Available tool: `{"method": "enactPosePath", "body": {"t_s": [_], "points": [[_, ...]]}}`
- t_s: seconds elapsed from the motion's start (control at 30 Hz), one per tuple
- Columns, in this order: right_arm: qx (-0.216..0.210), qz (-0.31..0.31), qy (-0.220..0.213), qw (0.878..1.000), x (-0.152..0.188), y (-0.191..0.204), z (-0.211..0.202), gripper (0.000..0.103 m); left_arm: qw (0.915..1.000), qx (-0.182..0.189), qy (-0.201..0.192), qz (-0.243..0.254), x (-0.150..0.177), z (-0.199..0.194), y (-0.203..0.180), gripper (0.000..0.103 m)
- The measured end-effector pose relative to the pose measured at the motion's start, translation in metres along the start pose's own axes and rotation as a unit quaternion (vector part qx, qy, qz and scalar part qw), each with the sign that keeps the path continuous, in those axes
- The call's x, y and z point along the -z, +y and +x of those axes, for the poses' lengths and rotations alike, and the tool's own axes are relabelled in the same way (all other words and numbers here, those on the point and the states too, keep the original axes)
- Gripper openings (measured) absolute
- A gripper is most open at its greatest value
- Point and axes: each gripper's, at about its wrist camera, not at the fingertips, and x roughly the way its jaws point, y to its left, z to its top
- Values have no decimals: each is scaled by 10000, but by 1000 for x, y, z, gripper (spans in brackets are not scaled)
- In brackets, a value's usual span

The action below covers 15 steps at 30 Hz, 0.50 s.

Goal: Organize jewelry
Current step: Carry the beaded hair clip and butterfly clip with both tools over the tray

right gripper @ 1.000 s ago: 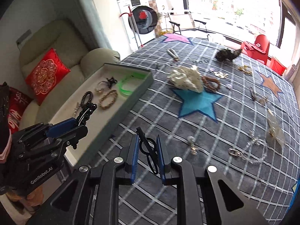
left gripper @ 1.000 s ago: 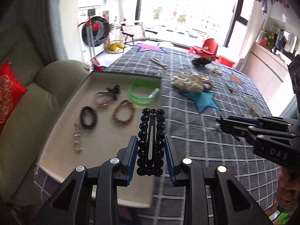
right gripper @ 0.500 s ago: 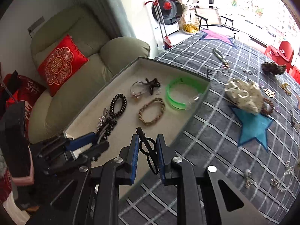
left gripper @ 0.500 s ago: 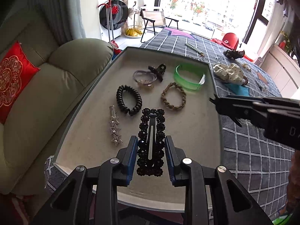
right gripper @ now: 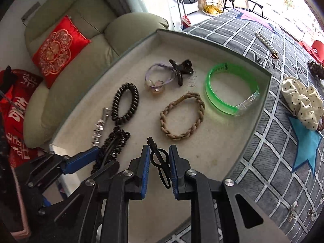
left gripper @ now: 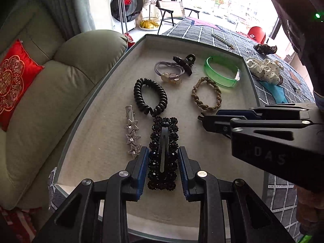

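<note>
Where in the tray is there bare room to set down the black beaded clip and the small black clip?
Bare lining lies near the tray front edge, below the braided tie and right of the right gripper; more left of the star clip. Crowded: the middle and far end, around the coil tie, the green bangle and the beaded clip in the left gripper.

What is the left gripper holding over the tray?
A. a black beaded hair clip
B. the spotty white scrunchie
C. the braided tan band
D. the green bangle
A. The left gripper is shut on the black beaded hair clip, above the tray.
</note>
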Motion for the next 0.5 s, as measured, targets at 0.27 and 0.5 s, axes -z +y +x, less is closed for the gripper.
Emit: {"method": "enactPosePath", "body": {"t_s": [0.27,0.5], "points": [[333,-54,-139,9993,-15,-4,5,21,9999,-117,7,-18,-8,5,2,32],[177,25,-138,9997,-17,-9,4,22,9999,-139,36,-45,-8,5,2,32]]}}
